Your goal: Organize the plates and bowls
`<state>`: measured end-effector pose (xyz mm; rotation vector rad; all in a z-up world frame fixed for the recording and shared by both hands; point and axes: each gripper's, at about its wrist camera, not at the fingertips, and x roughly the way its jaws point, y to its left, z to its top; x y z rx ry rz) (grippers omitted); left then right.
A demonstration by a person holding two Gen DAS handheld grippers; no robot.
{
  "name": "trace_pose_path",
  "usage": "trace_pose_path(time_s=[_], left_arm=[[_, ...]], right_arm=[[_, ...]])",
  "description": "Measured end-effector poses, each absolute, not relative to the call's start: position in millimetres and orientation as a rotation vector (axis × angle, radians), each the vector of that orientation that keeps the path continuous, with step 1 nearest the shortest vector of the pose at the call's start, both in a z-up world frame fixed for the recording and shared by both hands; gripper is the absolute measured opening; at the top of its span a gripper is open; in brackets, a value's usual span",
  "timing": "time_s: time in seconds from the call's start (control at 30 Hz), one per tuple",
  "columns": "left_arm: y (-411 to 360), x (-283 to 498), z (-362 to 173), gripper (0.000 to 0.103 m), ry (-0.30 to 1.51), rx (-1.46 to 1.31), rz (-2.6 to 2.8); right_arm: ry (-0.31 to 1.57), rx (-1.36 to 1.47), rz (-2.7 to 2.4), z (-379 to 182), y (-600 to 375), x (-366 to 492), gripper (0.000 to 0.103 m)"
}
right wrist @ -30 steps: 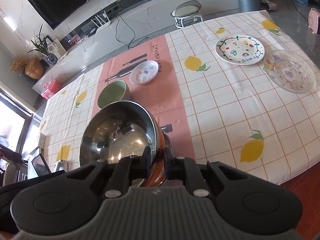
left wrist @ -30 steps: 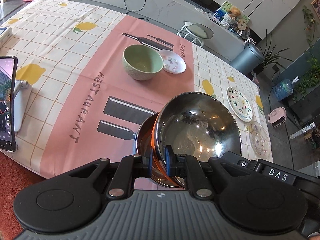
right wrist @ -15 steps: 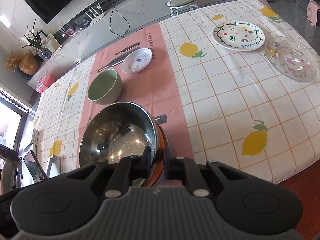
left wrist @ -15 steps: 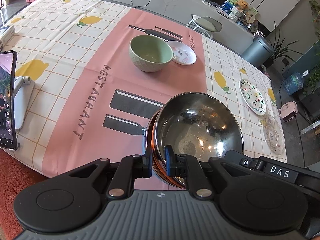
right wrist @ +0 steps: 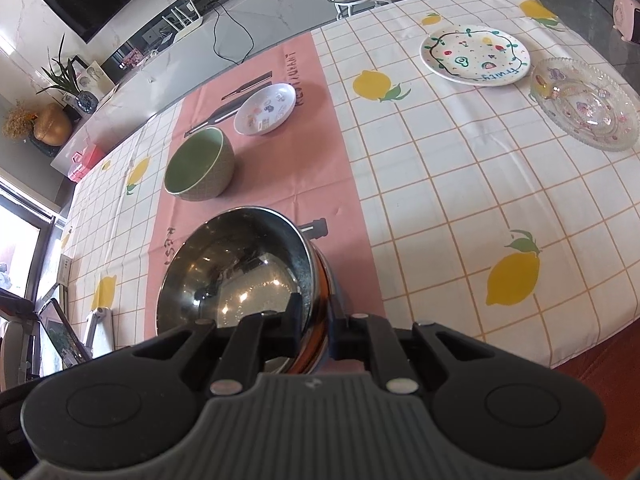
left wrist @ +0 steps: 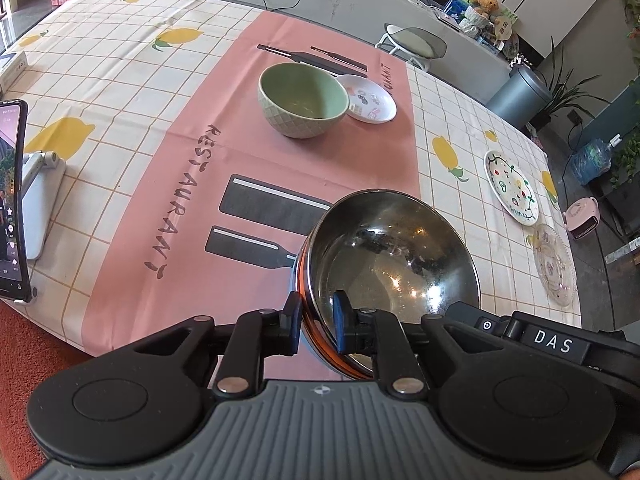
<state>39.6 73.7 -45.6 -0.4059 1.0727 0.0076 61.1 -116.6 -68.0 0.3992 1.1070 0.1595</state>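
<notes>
A shiny steel bowl (left wrist: 394, 264) with a copper-coloured outside is held over the near edge of the table, tilted. My left gripper (left wrist: 317, 322) is shut on its left rim. My right gripper (right wrist: 318, 320) is shut on its right rim; the steel bowl (right wrist: 240, 268) fills the lower middle of the right wrist view. A green bowl (left wrist: 302, 98) (right wrist: 199, 170) stands upright on the pink runner. A small white patterned dish (left wrist: 370, 98) (right wrist: 265, 109) lies just behind it.
A white painted plate (left wrist: 511, 186) (right wrist: 474, 55) and a clear glass plate (left wrist: 554, 264) (right wrist: 585, 103) lie at the table's right end. A phone on a white stand (left wrist: 12, 200) is at the near left edge. The checked lemon tablecloth (right wrist: 440, 168) covers the table.
Both grippers, still holding the steel bowl, have moved forward over the table. The green bowl and plates now appear closer and larger.
</notes>
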Motion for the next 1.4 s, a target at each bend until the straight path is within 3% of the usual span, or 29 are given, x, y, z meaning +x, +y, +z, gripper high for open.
trace_pose_path(time_s=[0.57,0.67,0.83,0.97,1.4], left_arm=[[80,71,-46,0.017,1.057,-0.406,0.032],[81,70,-46,0.017,1.053,-0.408,0.028],[80,67,-32,0.033,1.008,-0.371,0.011],[85,74,-15,0.041,0.937,-0.332,-0.006],[133,132,-5,0.042,0.922,-0.397,0.032]], right_arm=[[1.092,0.416,0.147,-70,-111,95,0.01],[1.082,0.439,0.176,-70,-113,94,0.021],[1.039,0.41,0.205,-59,-112,89,0.033],[0.982,0.371,0.218,-43,-112,93,0.037],[1.025,0.323,0.286,-30,-79,160,0.041]])
